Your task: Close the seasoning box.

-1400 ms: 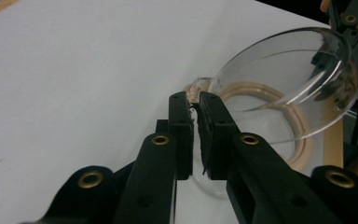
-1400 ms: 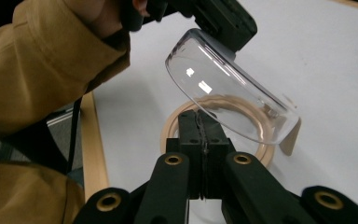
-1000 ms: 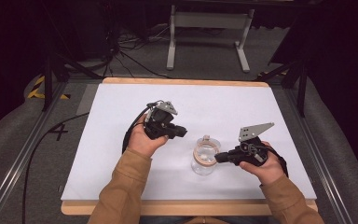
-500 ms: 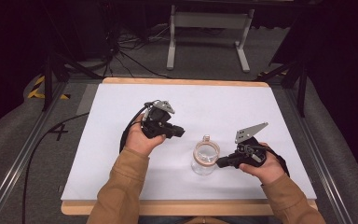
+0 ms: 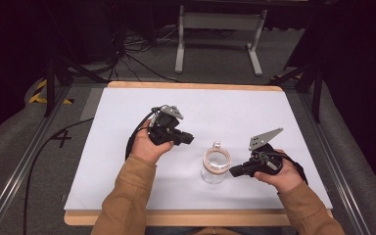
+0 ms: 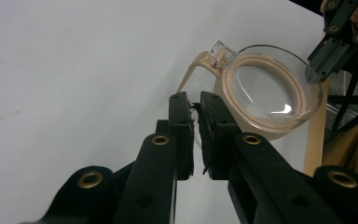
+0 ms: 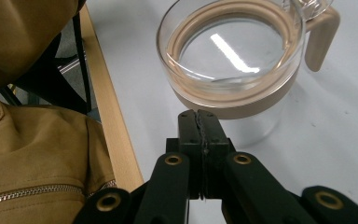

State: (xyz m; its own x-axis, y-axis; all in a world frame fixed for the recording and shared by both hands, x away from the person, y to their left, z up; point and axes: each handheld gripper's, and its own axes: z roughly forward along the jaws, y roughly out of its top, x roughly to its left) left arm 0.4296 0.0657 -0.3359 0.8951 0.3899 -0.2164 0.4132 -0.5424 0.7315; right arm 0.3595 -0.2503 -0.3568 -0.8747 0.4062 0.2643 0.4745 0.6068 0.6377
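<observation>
A clear glass jug (image 5: 216, 165) with a tan band and tan handle stands upright on the white table (image 5: 127, 161), near the front. My left gripper (image 5: 190, 138) hovers to the jug's left and a little behind it, pointing right. In the left gripper view its jaws (image 6: 196, 121) stand almost together with only a thin slit and nothing between them, and the jug (image 6: 270, 93) lies just beyond. My right gripper (image 5: 231, 172) points left at the jug's right side. Its jaws (image 7: 198, 114) are pressed together, empty, just short of the jug's band (image 7: 233, 100).
The table's wooden front edge (image 5: 176, 215) runs close under both forearms. A tan sleeve (image 7: 37, 154) lies at the left of the right gripper view. Beyond the table's far edge are a metal stand (image 5: 218, 39) and cables (image 5: 127, 54) on the floor.
</observation>
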